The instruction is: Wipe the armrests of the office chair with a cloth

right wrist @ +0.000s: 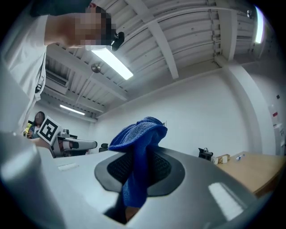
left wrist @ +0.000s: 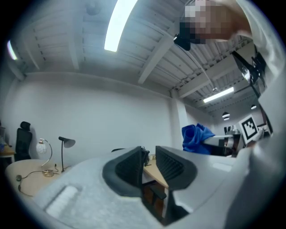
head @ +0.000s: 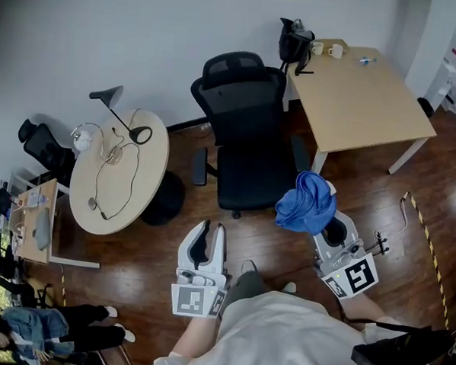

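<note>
The black office chair (head: pixel 245 141) stands in front of me, facing me, with one armrest (head: pixel 200 166) at its left and the other armrest (head: pixel 300 153) at its right. My right gripper (head: pixel 321 225) is shut on a blue cloth (head: pixel 306 203), held up just short of the right-hand armrest. In the right gripper view the cloth (right wrist: pixel 138 134) bunches above the jaws and hangs down between them, hiding the right gripper (right wrist: pixel 139 165) tips. My left gripper (head: pixel 210 229) hovers before the seat, open by a narrow gap with nothing in it. The left gripper (left wrist: pixel 149 156) points at the chair.
A round table (head: pixel 121 176) with a desk lamp and cables stands left of the chair. A rectangular wooden table (head: pixel 362 93) with a black bag (head: pixel 295 42) and mugs stands behind at the right. Another black chair (head: pixel 43 149) is far left. Striped tape (head: pixel 430 249) runs across the wood floor.
</note>
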Tool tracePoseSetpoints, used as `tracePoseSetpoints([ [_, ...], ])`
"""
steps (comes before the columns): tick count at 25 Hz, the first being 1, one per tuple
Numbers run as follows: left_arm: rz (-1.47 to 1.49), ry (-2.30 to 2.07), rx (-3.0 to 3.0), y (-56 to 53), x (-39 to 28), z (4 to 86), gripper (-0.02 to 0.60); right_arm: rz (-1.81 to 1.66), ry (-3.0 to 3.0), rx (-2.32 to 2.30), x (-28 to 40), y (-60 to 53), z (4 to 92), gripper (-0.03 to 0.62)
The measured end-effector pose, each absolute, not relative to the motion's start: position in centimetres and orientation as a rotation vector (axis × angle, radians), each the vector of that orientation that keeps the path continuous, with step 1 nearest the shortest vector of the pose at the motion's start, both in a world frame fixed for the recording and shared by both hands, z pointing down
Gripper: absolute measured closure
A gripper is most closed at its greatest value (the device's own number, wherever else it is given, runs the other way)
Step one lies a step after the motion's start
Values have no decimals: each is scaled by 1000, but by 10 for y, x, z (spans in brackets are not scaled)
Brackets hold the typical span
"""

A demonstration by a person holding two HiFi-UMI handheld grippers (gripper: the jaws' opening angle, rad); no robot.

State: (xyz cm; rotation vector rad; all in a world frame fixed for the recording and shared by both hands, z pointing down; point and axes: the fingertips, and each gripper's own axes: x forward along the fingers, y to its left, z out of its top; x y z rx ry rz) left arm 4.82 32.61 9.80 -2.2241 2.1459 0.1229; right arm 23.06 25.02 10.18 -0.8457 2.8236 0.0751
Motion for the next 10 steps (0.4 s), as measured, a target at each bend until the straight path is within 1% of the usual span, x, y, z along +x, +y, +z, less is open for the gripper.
tracePoseSetpoints([
  [5, 121, 2141, -2273, 330, 54, 108, 483, 35, 2835, -830, 228, 264, 104, 527],
  [10, 133, 2116, -2279, 335, 54, 101, 483, 12, 2860, -778, 213, 274, 101, 528],
])
